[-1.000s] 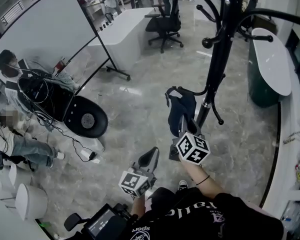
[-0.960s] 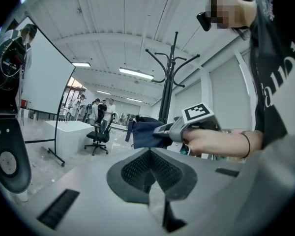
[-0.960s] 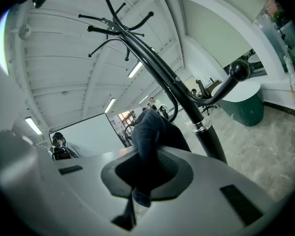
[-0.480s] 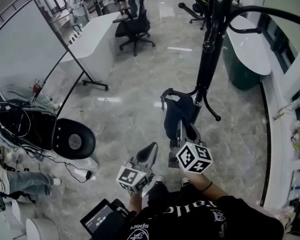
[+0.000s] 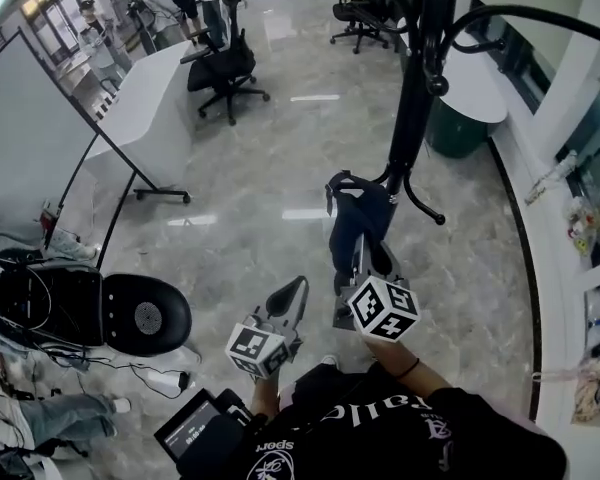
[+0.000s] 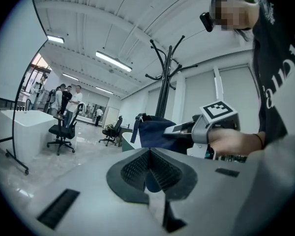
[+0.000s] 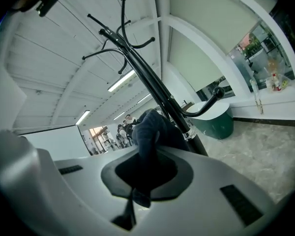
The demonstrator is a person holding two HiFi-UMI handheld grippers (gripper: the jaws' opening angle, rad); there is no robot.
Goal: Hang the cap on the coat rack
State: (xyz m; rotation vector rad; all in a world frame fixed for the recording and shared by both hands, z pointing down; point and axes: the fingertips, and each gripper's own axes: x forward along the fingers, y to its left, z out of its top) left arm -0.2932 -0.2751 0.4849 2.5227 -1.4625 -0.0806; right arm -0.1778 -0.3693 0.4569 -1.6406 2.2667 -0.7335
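Note:
A dark navy cap (image 5: 360, 223) hangs from my right gripper (image 5: 366, 260), which is shut on its lower edge. The cap's top is close to a low hook of the black coat rack (image 5: 412, 88); I cannot tell whether it rests on the hook. In the right gripper view the cap (image 7: 152, 127) rises from between the jaws, in front of the rack's pole (image 7: 155, 85). My left gripper (image 5: 292, 298) is lower and to the left, apart from the cap, shut with nothing held. In its own view the cap (image 6: 155, 132) and the right gripper (image 6: 187, 129) lie straight ahead.
A green bin (image 5: 455, 128) stands behind the rack. A white shelf (image 5: 570, 268) curves along the right. A white counter (image 5: 150, 108), office chairs (image 5: 225, 68) and a whiteboard stand (image 5: 40, 118) are at the left, a black round seat (image 5: 145, 313) lower left. People stand far back.
The head view has swung, so the room has slid down and to the left. Both grippers and the cap stay in almost the same place next to the rack's pole.

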